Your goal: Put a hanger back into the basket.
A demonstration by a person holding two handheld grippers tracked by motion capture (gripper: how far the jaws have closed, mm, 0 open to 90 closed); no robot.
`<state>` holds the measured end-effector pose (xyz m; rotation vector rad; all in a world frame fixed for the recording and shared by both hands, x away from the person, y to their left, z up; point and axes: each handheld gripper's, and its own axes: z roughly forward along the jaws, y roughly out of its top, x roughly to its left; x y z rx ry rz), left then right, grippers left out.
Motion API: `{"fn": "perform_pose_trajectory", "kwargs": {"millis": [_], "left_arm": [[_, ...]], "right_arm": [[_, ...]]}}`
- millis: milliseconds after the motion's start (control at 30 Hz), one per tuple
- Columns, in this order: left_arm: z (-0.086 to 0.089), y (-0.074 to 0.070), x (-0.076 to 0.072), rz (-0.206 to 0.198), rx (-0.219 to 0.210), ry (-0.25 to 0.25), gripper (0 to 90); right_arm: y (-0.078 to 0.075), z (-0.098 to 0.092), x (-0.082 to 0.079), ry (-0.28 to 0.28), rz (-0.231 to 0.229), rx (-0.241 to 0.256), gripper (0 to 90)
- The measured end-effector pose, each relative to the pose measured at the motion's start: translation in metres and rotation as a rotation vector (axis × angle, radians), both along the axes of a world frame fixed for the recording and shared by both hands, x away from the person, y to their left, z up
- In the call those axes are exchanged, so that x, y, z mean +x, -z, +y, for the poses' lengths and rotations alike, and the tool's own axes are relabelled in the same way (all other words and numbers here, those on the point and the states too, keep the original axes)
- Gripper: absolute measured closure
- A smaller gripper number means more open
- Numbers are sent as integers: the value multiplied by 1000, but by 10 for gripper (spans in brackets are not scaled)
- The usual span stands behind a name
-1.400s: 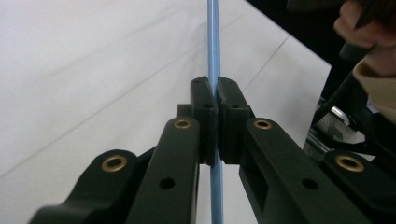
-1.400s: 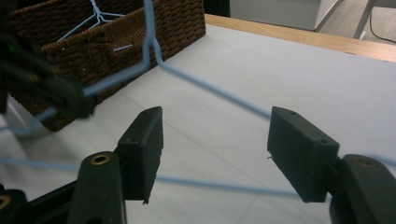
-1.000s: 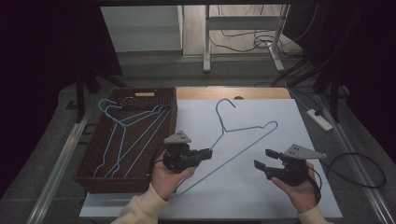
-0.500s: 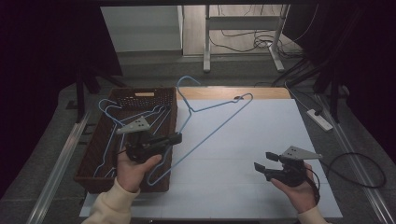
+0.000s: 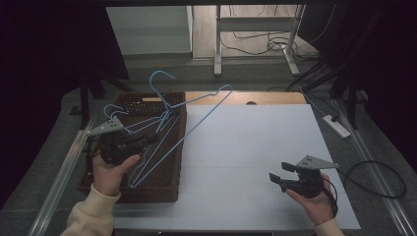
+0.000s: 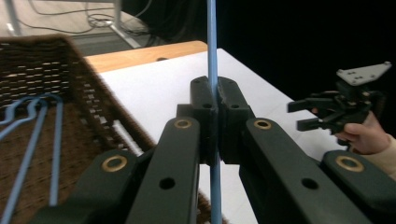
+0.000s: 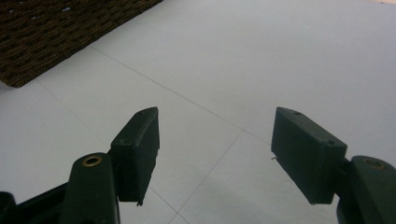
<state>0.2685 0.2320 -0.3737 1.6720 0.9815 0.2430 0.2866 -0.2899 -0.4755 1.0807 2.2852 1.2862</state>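
**Blue hanger carried over the basket**

The table [image 5: 255, 147], covered in white sheeting, stretches across the high view with its right half bare. At its left edge sits a brown woven basket [image 5: 162, 179] that holds other blue wire hangers [image 6: 32, 121], which suggests it serves as the place where hangers are gathered.

Above the basket hangs a blue hanger [image 5: 192, 128], tilted, its hook raised toward the far side and its long wire sloping down to the basket's near half. The left claw [image 5: 145, 142] is clenched on one of its wires; in the left gripper view that wire runs straight up between the closed jaws. Gripping a single wire lets the frame swing clear of the basket's wall, probably so it can be lowered in beside the others.

The right claw [image 5: 275, 179] hovers low over the bare sheeting near the table's right front, jaws spread wide with nothing between them, apparently waiting.

Half a second ago the left hand [image 5: 110, 172] was nearer the basket's right wall and the hanger reached farther over the white sheeting; now both sit more fully over the basket. The right claw has barely shifted.
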Motion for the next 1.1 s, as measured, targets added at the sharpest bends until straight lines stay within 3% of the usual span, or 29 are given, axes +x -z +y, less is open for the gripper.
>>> {"fn": "perform_pose_trajectory", "kwargs": {"millis": [600,967,1100], "left_arm": [[55,16,9,30,7,-147,866],[73,30,15,60,12,-212,866],[77,36,20,70,35,-233,865]], "right_arm": [[1,4,2,-2,0,-18,334],[0,4,0,-3,-3,-16,334],[0,4,1,-2,-1,-16,334]]}}
